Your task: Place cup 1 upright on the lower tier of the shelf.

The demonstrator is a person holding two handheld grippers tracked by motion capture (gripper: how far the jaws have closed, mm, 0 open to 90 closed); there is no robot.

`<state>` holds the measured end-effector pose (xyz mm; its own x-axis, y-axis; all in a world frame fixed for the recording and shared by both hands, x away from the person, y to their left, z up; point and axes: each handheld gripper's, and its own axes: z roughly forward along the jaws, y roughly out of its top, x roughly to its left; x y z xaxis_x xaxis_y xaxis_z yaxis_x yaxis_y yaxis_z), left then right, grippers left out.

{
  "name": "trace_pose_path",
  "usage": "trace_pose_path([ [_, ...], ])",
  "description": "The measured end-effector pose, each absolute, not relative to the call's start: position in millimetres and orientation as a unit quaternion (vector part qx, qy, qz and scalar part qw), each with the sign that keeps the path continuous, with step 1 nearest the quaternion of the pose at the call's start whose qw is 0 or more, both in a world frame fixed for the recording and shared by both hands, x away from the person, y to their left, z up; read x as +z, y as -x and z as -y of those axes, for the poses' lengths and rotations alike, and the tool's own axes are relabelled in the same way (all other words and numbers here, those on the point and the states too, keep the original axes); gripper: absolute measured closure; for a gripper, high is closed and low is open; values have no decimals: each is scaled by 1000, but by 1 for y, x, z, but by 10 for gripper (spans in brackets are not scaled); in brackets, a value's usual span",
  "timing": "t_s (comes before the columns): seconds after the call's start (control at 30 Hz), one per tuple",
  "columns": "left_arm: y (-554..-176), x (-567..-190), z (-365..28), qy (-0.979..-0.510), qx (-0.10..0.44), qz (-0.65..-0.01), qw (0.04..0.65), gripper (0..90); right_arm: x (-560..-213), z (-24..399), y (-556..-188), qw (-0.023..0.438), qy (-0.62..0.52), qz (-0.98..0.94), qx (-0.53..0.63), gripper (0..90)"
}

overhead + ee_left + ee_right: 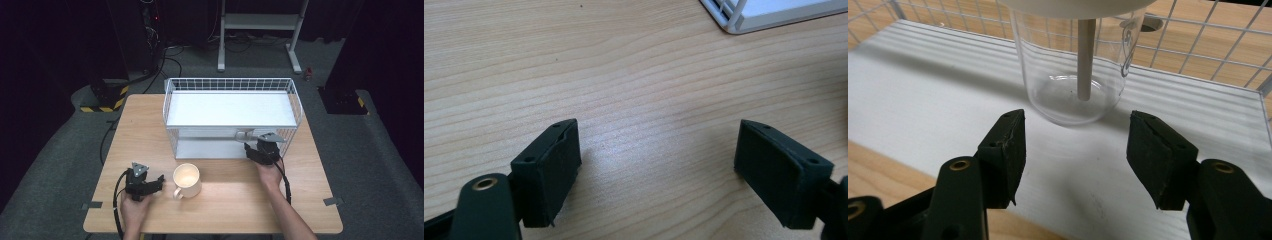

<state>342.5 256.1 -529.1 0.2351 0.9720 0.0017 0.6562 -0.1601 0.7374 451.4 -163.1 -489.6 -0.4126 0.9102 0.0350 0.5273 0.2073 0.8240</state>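
Now, near the desk's (pixel 230 205) front edge, the left gripper (pixel 145 181) rests released beside the cream ceramic mug (pixel 187 180). Farther back, the right gripper (pixel 1075 150), jaws spread, lines up on the clear plastic cup (pixel 1073 65) on the white wire rack's (pixel 232 116) lower shelf; closing around it looks next.

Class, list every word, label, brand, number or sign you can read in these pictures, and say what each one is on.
None can be read.
The clear glass jar with a white lid carries a faint curly mark on its side, too blurred to read.
The cream ceramic mug and the white wire rack show no print.
The black-and-yellow hazard stripes on the floor base are pattern only.
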Motion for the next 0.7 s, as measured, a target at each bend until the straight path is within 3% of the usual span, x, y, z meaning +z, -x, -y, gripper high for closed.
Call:
trace_pose_path([
  [0.7,-342,-529,-256,-720,250,-566,316,187,-478,191,-429,231,-478,-729,432,373],
])
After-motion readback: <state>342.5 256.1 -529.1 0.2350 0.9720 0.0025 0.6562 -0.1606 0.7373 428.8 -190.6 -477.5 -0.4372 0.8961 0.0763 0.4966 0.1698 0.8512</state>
